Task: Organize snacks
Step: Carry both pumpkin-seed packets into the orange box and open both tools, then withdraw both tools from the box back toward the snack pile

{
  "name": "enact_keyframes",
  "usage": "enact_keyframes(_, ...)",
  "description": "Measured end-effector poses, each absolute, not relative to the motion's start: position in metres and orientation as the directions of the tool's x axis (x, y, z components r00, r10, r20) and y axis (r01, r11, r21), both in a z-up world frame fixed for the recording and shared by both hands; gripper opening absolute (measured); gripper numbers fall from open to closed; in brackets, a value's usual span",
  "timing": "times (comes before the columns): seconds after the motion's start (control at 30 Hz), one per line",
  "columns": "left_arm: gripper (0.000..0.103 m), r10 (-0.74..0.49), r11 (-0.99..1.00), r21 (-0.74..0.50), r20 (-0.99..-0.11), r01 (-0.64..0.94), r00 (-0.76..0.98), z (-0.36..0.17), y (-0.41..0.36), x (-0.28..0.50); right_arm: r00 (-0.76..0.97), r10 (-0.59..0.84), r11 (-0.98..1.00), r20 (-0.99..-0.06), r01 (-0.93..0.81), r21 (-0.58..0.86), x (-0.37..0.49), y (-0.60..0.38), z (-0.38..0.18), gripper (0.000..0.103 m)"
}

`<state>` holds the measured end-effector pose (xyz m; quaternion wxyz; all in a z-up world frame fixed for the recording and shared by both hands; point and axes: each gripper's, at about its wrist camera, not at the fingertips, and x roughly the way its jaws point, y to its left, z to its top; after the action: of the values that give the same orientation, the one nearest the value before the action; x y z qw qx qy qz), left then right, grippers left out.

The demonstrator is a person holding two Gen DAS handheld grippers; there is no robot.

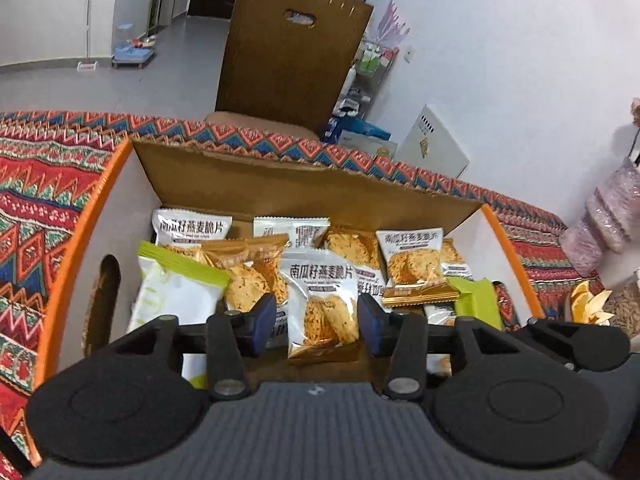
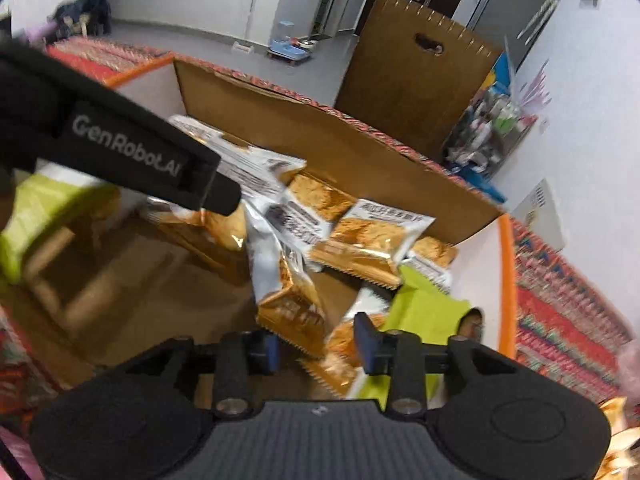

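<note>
An open cardboard box [image 1: 304, 184] with orange-edged white side walls holds several white-and-gold oat crisp packets and some green-and-white packets [image 1: 176, 292]. My left gripper [image 1: 318, 316] hangs over the box, open, with one crisp packet [image 1: 324, 304] standing between its blue pads, not squeezed. My right gripper [image 2: 316, 344] is open over the same box [image 2: 332, 148], above a gold crisp packet [image 2: 288, 304] and beside a green packet [image 2: 424, 312]. The left gripper's black body [image 2: 120, 148] crosses the right wrist view at upper left.
The box sits on a red patterned cloth [image 1: 36, 200]. A tall brown cardboard panel [image 1: 292, 56] stands behind it. A pink bag [image 1: 612, 220] and more snack packets [image 1: 592, 304] lie to the right. The box's bare floor [image 2: 132, 280] shows at its left side.
</note>
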<state>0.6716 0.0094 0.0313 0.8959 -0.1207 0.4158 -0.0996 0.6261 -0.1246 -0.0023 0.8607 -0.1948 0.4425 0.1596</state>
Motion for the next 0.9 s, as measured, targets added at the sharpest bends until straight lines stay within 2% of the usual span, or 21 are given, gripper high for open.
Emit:
enact_keyframes(0.1,0.048,-0.278,0.953,-0.286,-0.707,0.097,0.65,0.047,0.013,0.658,0.549,0.169,0.879,-0.819,-0.46,-0.127,0.613,-0.134,0.014,0.04)
enact_keyframes(0.23,0.055,-0.253,0.962,-0.252,-0.68,0.105,0.688,0.077,0.025,0.628,0.597,0.17,0.877,-0.784,-0.454,-0.156,0.586,-0.147,0.043,0.045)
enact_keyframes(0.4,0.057,-0.222,0.973,-0.195,-0.649,0.122,0.727,0.121,0.029,0.578,0.654,0.178,0.885,-0.735,-0.433,-0.171,0.555,-0.171,0.084,0.048)
enact_keyframes(0.6,0.07,-0.235,0.972,-0.147,-0.587,0.184,0.775,0.158,0.023,0.488,0.709,0.218,0.892,-0.67,-0.424,-0.158,0.491,-0.198,0.126,0.054)
enact_keyframes(0.77,0.078,-0.25,0.968,-0.111,-0.518,0.226,0.818,0.163,0.018,0.394,0.748,0.29,0.894,-0.597,-0.434,-0.11,0.414,-0.222,0.137,0.07)
enact_keyframes(0.9,0.082,-0.255,0.967,-0.107,-0.456,0.231,0.853,0.151,0.012,0.32,0.769,0.334,0.892,-0.544,-0.444,-0.08,0.345,-0.236,0.126,0.076)
